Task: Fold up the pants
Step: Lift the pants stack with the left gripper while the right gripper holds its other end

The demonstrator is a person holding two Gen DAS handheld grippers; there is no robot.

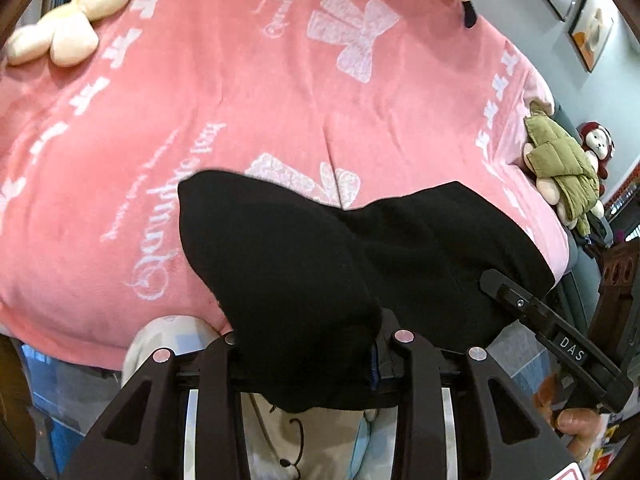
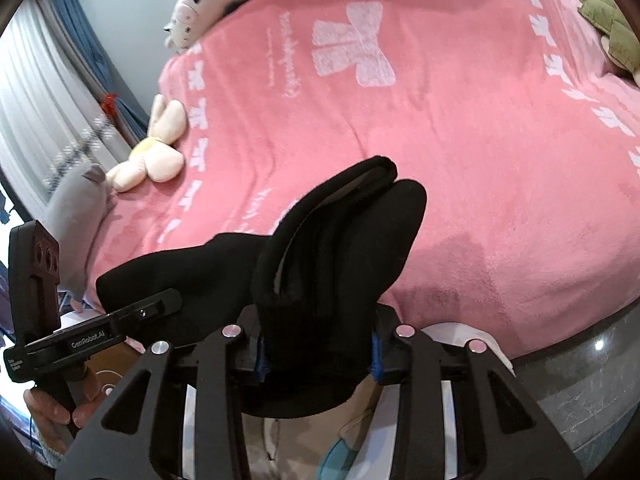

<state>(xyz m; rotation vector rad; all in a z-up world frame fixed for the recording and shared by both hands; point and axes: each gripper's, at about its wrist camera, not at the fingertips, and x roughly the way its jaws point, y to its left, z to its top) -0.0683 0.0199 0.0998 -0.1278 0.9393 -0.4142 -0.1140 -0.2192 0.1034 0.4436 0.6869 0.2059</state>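
From my left wrist camera, black pants (image 1: 288,280) hide the left gripper's (image 1: 308,344) fingertips; at three o'clock, a red-hooded doll (image 1: 596,144) is mostly hidden.

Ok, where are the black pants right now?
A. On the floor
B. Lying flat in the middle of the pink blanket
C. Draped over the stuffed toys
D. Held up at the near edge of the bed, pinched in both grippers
D: the black pants are bunched between the left gripper fingers, and likewise in the right gripper, hanging between them over the near edge of the pink blanket.
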